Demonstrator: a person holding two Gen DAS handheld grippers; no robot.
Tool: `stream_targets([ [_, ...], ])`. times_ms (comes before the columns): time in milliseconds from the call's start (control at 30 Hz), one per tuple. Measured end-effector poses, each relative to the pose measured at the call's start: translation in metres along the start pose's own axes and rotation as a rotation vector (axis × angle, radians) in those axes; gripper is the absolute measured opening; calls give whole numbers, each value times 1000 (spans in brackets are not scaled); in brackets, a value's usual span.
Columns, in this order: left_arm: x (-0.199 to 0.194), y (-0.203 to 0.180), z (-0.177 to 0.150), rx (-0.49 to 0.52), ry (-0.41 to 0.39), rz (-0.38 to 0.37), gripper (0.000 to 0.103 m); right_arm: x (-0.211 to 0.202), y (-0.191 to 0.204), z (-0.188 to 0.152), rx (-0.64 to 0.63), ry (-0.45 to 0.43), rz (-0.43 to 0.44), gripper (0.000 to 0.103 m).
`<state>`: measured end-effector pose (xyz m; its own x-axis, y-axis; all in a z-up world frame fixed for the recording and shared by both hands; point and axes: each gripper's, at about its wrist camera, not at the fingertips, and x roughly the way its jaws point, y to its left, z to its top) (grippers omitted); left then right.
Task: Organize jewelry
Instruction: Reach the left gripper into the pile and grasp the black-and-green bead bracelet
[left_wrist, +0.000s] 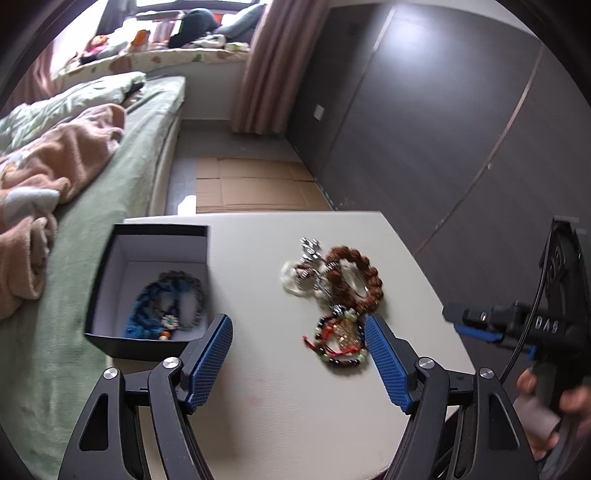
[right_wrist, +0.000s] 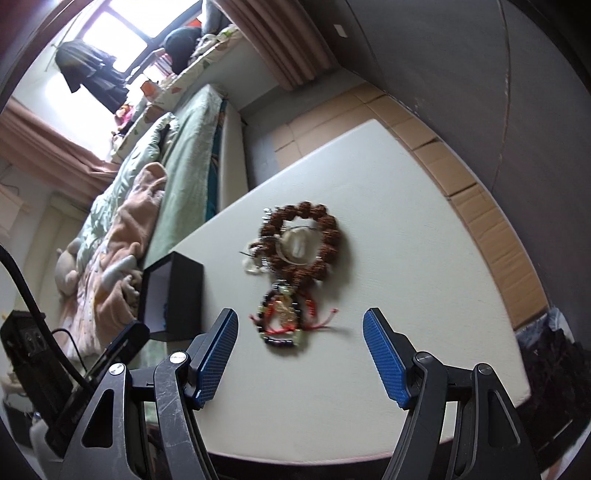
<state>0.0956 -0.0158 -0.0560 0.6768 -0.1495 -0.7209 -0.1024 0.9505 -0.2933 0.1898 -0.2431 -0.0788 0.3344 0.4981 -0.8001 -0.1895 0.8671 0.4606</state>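
Note:
A pile of jewelry lies on the white table (left_wrist: 258, 406): a brown bead bracelet (left_wrist: 356, 278) (right_wrist: 306, 238), silver pieces (left_wrist: 310, 258), a clear ring (left_wrist: 291, 277) and a dark bead bracelet with red cord (left_wrist: 341, 343) (right_wrist: 282, 317). A black box (left_wrist: 147, 291) (right_wrist: 173, 295) at the table's left holds a blue and grey bracelet (left_wrist: 166, 306). My left gripper (left_wrist: 299, 332) is open and empty, just before the pile. My right gripper (right_wrist: 301, 328) is open and empty, above the red-cord bracelet; it also shows in the left wrist view (left_wrist: 476, 325).
A bed with green sheet (left_wrist: 110, 184) and pink blanket (left_wrist: 48, 173) lies left of the table. Flattened cardboard (left_wrist: 251, 184) covers the floor beyond. A dark wardrobe wall (left_wrist: 443, 110) stands on the right.

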Motion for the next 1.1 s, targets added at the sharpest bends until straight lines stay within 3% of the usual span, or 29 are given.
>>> stream_targets([
  [200,26,-13,-8,48,57,24,60,-7,-18,3,28,2,0,71],
  [333,52,-20,-3,81,123,20,44,-5,-20,6,29,12,12,71],
  [433,66,-19,1,65,154,-4,41,-2,-22,9,54,21,16,71],
  [633,100,-17,-1,52,240,-10,24,3,-22,11,85,33,39,71],
  [900,107,-32,-14,164,232,70,19,6,-25,13,84,42,15,71],
  [1100,104,-54,-32,330,246,161,17,5,-27,11,82,44,1,71],
])
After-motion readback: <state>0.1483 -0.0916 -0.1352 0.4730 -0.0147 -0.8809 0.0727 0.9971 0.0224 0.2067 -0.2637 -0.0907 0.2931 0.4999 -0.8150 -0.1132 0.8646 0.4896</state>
